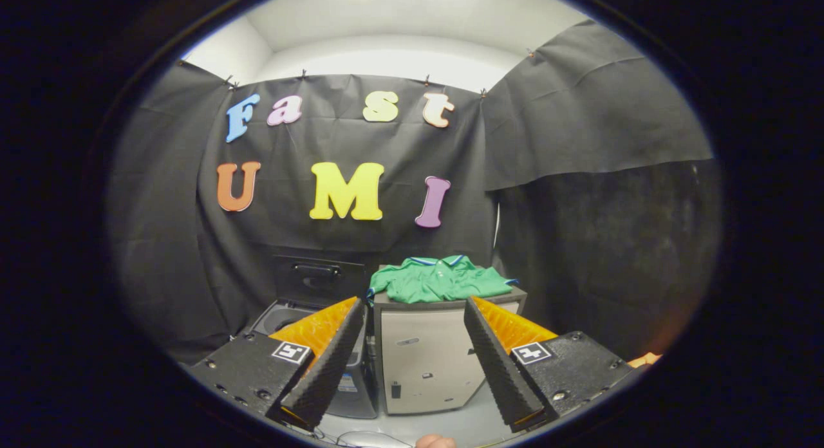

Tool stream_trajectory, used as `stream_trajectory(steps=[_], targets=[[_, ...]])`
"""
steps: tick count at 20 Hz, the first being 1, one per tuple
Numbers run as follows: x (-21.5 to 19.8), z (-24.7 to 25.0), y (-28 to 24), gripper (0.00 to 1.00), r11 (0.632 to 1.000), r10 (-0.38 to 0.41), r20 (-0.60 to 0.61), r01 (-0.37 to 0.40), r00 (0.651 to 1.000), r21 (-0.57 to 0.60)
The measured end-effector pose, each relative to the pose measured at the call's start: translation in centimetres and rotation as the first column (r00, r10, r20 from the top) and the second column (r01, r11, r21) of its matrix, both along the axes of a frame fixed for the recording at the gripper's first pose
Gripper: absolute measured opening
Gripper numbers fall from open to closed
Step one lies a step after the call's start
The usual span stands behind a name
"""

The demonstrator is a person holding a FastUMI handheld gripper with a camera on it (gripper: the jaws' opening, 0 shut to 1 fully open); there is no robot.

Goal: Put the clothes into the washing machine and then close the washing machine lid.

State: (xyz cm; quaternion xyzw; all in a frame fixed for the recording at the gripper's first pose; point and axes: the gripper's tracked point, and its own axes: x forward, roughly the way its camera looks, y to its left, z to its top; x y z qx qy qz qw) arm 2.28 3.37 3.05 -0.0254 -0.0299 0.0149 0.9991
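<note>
A green shirt [439, 279] with a striped collar lies crumpled on top of a pale boxy cabinet [425, 358], beyond my fingers. Left of the cabinet stands the dark washing machine [288, 314] with its lid [317, 276] raised upright against the booth wall, so the tub mouth is exposed. My gripper [412, 361] is open, held well short of both, with nothing between its fingers. The left finger covers part of the machine's front.
Black cloth walls close in behind and on both sides. The pale floor [463, 425] runs under the cabinet. A cable and a bit of a person's hand [436, 441] show below the fingers.
</note>
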Motion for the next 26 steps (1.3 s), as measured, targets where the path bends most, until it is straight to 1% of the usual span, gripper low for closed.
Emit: stream_trajectory(steps=[4,7,11,15,18,21,24,26], targets=[[2.7,1.8,-0.6,0.99,1.0,-0.019,-0.02,0.018,1.0,-0.01],[5.4,4.2,-1.0,0.99,1.0,-0.008,-0.048,0.008,0.999,0.005],[11.1,7.1,-2.5,0.99,1.0,-0.004,-0.084,0.002,0.996,-0.016],[18.3,8.5,-4.1,0.99,1.0,-0.011,-0.115,0.009,0.993,-0.018],[23.9,8.4,-4.9,0.99,1.0,-0.001,-0.154,0.001,0.988,0.001],[29.2,7.5,-6.2,0.99,1.0,-0.01,-0.201,0.005,0.98,-0.025],[33.4,5.7,-7.1,0.99,0.999,-0.004,-0.254,-0.006,0.967,-0.039],[36.0,4.6,-7.9,0.99,0.997,-0.022,-0.268,0.003,0.963,-0.071]])
